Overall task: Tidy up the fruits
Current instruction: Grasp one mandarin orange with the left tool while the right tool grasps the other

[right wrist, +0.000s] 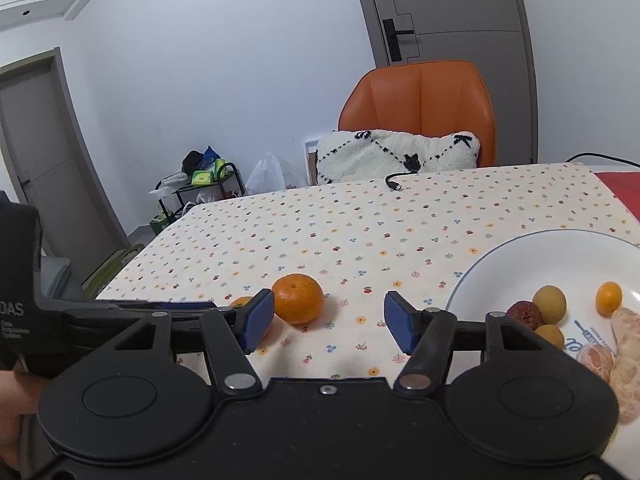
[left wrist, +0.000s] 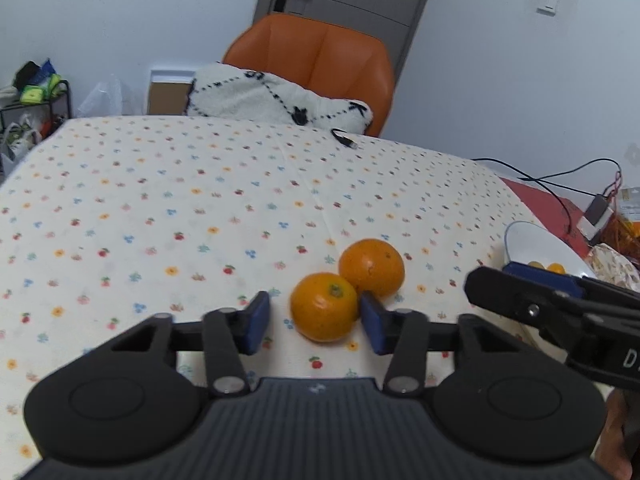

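Two oranges lie touching on the flowered tablecloth. In the left wrist view the near orange [left wrist: 323, 306] sits between the tips of my open left gripper [left wrist: 316, 322], close to the right pad; the far orange [left wrist: 372, 267] is just behind it. My right gripper [right wrist: 329, 326] is open and empty, over bare cloth between the far orange [right wrist: 298, 298] and the white plate [right wrist: 520, 256]. The plate holds small yellow fruits [right wrist: 551, 300], a dark red fruit [right wrist: 524, 314] and peeled citrus segments [right wrist: 624, 360]. The near orange [right wrist: 240, 302] is mostly hidden behind my right gripper's left pad.
An orange chair [right wrist: 420, 96] with a white cushion [right wrist: 396, 152] stands at the table's far edge. A black cable end [right wrist: 394, 184] lies on the cloth near it. A red surface with cables and a small device [left wrist: 596, 212] lies right of the cloth.
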`<state>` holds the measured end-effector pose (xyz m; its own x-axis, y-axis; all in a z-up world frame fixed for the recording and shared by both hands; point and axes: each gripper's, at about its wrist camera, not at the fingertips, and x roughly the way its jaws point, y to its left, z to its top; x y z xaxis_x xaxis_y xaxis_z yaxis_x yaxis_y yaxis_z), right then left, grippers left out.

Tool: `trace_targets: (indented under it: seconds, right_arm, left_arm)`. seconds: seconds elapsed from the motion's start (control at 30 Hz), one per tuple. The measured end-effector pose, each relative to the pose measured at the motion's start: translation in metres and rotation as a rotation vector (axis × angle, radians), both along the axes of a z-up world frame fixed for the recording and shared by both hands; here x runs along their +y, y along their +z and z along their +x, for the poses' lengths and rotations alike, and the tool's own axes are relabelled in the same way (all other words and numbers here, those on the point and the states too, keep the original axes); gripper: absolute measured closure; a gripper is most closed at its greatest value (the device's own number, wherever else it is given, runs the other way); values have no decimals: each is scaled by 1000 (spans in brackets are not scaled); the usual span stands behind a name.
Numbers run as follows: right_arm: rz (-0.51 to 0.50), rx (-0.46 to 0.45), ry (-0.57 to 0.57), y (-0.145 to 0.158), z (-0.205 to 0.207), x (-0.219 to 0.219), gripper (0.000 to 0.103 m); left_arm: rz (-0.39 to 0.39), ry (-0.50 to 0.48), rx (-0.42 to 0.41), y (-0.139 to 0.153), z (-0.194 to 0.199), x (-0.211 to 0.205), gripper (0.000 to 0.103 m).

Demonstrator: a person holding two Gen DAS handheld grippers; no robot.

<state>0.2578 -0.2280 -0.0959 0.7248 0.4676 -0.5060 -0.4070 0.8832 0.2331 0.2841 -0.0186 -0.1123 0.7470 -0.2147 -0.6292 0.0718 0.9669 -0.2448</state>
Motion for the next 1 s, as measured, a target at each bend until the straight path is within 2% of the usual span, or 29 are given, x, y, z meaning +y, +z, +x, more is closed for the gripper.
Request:
trace_targets:
  seconds: [0.5, 0.87, 1.0]
  right_arm:
    - [-25, 31, 44, -9, 19, 30, 42]
    - [-85, 52, 59, -21, 40, 60, 43]
    - [-97, 67, 59, -27, 44, 65, 62]
  left_arm:
    - [16, 101, -41, 15, 1, 38, 67]
    - [0, 147, -25, 10, 4, 63, 67]
    - [-3, 152, -25, 10, 1, 65, 67]
